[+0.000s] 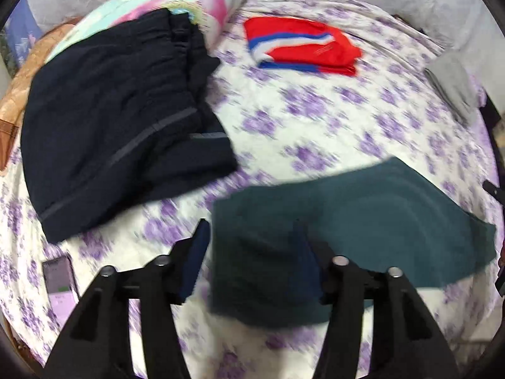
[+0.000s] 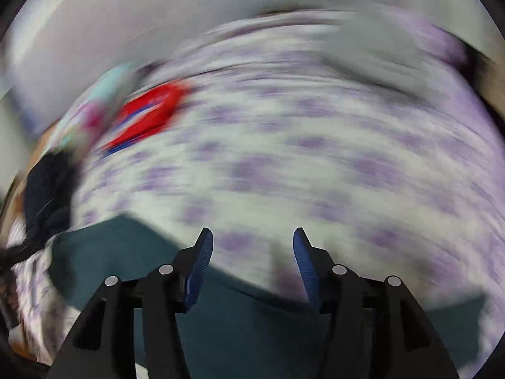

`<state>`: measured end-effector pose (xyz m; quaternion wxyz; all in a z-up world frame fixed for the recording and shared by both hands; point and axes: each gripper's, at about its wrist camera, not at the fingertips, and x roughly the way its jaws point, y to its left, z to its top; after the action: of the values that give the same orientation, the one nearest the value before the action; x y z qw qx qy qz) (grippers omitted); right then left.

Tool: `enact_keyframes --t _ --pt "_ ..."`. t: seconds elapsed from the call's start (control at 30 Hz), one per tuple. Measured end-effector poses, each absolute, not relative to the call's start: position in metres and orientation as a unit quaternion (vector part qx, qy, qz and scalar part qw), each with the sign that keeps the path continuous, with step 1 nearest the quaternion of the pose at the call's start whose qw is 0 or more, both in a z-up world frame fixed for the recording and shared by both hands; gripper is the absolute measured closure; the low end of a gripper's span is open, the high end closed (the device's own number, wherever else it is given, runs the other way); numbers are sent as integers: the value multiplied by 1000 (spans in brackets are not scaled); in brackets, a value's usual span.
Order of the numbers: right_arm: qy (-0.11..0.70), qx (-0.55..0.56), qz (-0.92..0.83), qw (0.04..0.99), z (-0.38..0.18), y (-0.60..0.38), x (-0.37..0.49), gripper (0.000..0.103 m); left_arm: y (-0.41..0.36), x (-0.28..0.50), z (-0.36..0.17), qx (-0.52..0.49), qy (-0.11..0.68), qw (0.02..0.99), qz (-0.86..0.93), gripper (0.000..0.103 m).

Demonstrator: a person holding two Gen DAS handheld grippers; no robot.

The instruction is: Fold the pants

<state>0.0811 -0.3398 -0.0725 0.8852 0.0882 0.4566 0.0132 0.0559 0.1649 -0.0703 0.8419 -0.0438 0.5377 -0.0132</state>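
Dark teal pants (image 1: 363, 221) lie folded on the floral bed sheet (image 1: 300, 110) at the near right. My left gripper (image 1: 251, 230) is open and hovers over their left edge, holding nothing. In the blurred right wrist view the teal pants (image 2: 221, 315) lie under and in front of my right gripper (image 2: 252, 237), which is open and empty above them. A dark navy garment (image 1: 120, 120) lies folded at the left. A folded red garment with blue and white stripes (image 1: 303, 47) lies at the far middle; it also shows in the right wrist view (image 2: 148, 110).
A pastel pillow (image 1: 176, 0) sits at the head of the bed behind the navy garment. A phone (image 1: 60, 278) lies on the sheet at the near left. A grey item (image 1: 454, 85) lies at the right edge. The wall stands behind the bed.
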Motion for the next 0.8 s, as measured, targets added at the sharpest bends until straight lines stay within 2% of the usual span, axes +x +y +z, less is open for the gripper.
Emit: enact_keyframes --t 0.13,0.2,0.33,0.4,0.43,0.47,0.5,0.53,0.73,0.8 --pt "472 142 -159 856 -86 -489 5 46 148 40 -86 -51 565 822 -43 48" --pt "475 183 -187 840 -99 -532 -22 42 139 35 -99 -57 580 811 -42 48" --pt "502 203 -159 825 -132 -552 -26 41 128 36 -122 -41 602 797 -18 48" --pt "517 186 -119 827 -147 -537 -14 35 124 38 -132 -26 610 792 -4 48" --pt "522 168 -111 829 -152 -529 -9 38 123 39 -134 -23 611 791 3 48" --pt "527 150 -106 830 -154 -522 -4 55 122 40 -135 -19 611 791 10 48" --pt "527 151 -84 832 -155 -518 2 67 121 41 -135 -15 610 792 14 48" --pt "526 158 -65 833 -151 -516 6 91 120 42 -137 -10 611 792 18 48" --pt "509 145 -30 848 -118 -538 14 91 119 49 -140 13 611 791 33 47" --pt "525 121 -43 842 -122 -544 24 91 119 49 -138 13 609 793 32 50"
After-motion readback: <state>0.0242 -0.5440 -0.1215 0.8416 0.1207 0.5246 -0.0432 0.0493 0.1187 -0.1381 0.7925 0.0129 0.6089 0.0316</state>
